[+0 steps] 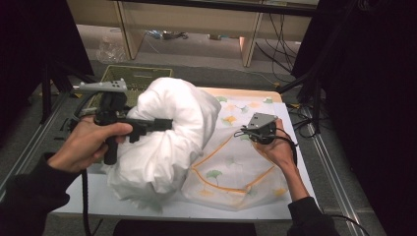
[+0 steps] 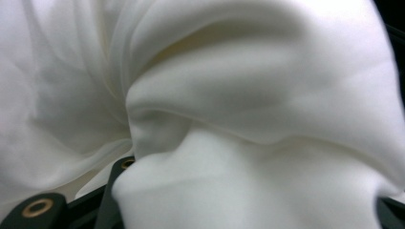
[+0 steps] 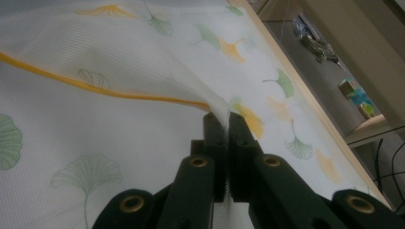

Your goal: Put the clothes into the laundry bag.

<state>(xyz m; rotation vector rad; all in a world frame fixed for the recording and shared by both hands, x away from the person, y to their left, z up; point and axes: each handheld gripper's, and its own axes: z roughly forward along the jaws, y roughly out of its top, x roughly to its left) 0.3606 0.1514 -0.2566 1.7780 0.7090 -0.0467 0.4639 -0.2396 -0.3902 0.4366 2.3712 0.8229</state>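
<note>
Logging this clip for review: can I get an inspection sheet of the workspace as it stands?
Surface: white table, wooden far edge.
Job's things: white pillow bunched at the mouth of the ginkgo-print mesh cover.
Clutter: nothing seen.
Grippers: left hand-held gripper clamps a fold of the pillow; right hand-held gripper shut on the cover's orange-trimmed edge.
Cables: black cable trails from the left one; loose cables on the floor beyond.
Surroundings: green crate, wooden shelving, dark curtains.

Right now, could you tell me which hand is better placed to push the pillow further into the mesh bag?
Left, probably. The left gripper already clamps the white pillow by the bag's mouth, while the right gripper is shut on the mesh bag rim, holding it open.
</note>
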